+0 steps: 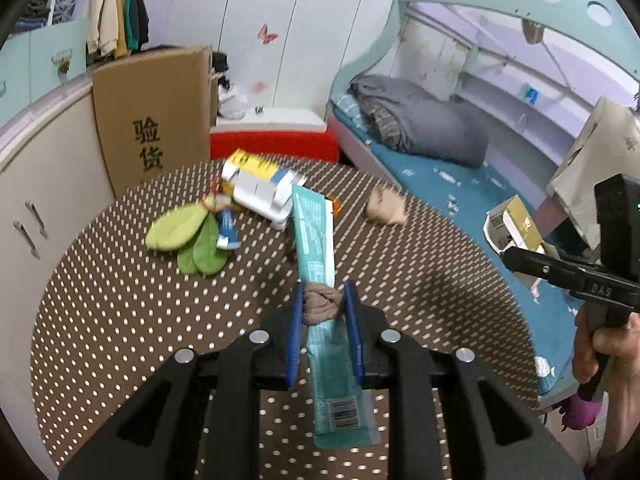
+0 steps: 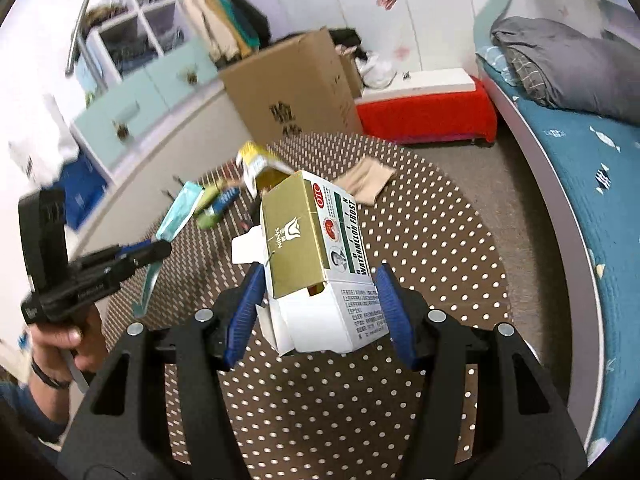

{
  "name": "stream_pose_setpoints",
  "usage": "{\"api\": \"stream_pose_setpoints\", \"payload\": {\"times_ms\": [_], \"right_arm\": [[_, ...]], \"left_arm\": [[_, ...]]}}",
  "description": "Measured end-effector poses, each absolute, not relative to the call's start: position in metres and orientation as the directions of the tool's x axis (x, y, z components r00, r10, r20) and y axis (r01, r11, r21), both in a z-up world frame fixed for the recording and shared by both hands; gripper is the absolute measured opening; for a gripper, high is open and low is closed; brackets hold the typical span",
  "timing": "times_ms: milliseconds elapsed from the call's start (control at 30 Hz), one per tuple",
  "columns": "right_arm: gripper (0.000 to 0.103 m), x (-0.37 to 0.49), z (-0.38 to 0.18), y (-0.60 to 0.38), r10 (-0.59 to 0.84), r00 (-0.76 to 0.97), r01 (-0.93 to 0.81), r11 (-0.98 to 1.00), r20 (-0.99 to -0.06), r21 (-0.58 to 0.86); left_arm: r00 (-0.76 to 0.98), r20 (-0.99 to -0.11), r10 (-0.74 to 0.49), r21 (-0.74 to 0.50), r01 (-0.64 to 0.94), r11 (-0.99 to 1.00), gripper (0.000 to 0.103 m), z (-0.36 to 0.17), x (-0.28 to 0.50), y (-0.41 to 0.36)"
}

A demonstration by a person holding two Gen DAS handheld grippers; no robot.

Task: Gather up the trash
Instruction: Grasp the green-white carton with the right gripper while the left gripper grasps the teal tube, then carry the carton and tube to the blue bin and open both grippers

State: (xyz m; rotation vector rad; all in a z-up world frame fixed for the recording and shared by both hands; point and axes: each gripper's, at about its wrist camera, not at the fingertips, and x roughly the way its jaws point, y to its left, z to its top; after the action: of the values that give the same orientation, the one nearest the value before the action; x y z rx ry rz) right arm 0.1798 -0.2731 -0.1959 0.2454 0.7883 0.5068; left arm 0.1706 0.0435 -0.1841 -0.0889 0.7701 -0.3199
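A: Teal wrapper (image 1: 320, 236), long and flat, is clamped in the left gripper (image 1: 325, 312). A brownish knotted wad (image 1: 322, 304) is pinched between the blue fingers (image 1: 295, 328) too, on top of the wrapper. Both are off the bench (image 1: 120, 300).

B: Right side?

A: Right gripper (image 2: 320, 296) is clamped on a white and gold medicine box (image 2: 316, 248), flap open, "WATERMELON FROST" printed on it. The box is tilted and held above the dotted brown bench. The fingers (image 2: 394, 312) sit at a medium width, pressing on the box sides.

B: What's left on the bench?

A: Far side: a yellow and white carton (image 1: 260, 184), green leaf-shaped pieces (image 1: 192, 236) with a small blue packet (image 1: 228, 232) beside them, and a beige crumpled thing (image 1: 386, 208) well apart to the right. It's blurry, I can't tell what it is.

B: Surroundings?

A: Cardboard box (image 1: 156, 120) beyond the bench, a red and white low chest (image 1: 276, 136) next to it, a bed with a blue sheet (image 1: 440, 176) and a grey duvet (image 1: 420, 120) on the right. A person's hand (image 2: 64, 340) grips the left gripper's handle.
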Motion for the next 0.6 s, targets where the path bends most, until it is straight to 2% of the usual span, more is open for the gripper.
{"api": "stream_pose_setpoints", "payload": {"times_ms": [200, 367, 600], "right_arm": [[0.057, 0.165, -0.161, -0.306, 0.508, 0.678, -0.286, 0.848, -0.532, 0.446], [0.057, 0.149, -0.138, -0.349, 0.432, 0.759, -0.201, 0.867, -0.486, 0.457], [0.057, 0.129, -0.135, -0.421, 0.285, 0.829, -0.024, 0.878, -0.481, 0.479]], "left_arm": [[0.696, -0.612, -0.376, -0.215, 0.311, 0.926, 0.020, -0.147, 0.164, 0.020], [0.695, -0.574, -0.434, -0.227, 0.374, 0.899, 0.020, -0.126, 0.164, -0.010], [0.663, -0.535, -0.524, -0.232, 0.481, 0.846, 0.020, -0.105, 0.159, -0.065]]}}
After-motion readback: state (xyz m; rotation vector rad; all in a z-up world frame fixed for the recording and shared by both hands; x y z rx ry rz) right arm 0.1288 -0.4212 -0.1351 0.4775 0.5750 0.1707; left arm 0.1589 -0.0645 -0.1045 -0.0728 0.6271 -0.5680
